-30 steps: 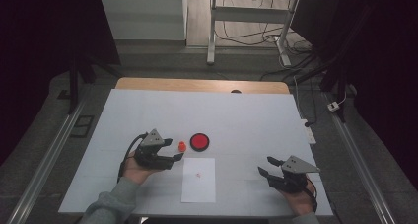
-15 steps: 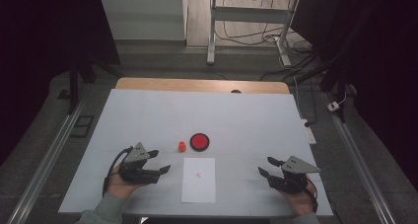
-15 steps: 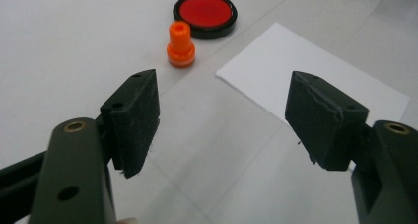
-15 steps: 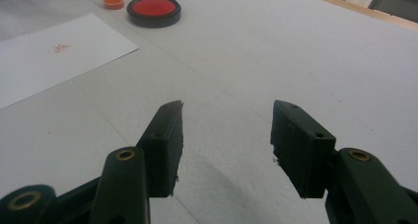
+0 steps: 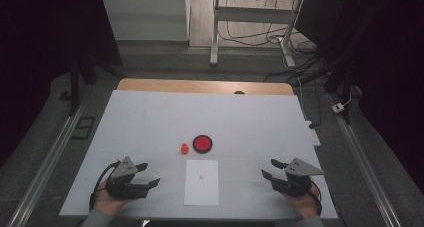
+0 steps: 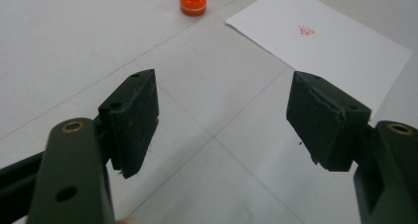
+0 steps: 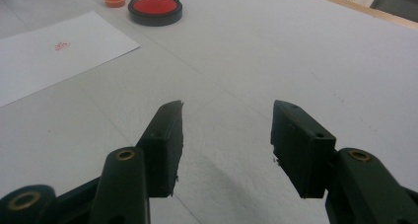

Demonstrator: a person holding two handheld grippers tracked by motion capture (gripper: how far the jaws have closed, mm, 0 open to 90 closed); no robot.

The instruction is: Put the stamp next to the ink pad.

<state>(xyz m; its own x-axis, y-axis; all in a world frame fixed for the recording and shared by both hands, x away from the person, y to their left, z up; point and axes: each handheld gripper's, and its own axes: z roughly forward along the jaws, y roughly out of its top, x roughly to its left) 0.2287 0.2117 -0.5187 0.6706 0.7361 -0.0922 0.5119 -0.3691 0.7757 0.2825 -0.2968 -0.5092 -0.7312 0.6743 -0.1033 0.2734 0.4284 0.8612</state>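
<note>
Stamping looks finished — paper marked, orange stamp standing beyond it; left gripper and right gripper both flank the paper, jaws open, empty — next, nothing.

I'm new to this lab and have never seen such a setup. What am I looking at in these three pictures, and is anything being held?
A person sits at a white table with a hand-held, two-jawed tool in each hand: the left tool and the right tool. One camera looks down from above; the other two ride on the tools and look out between their black jaws. On the table lie a sheet of paper with a small red mark, a small orange stamp and a round red ink pad. Both tools are open and hold nothing.
</note>
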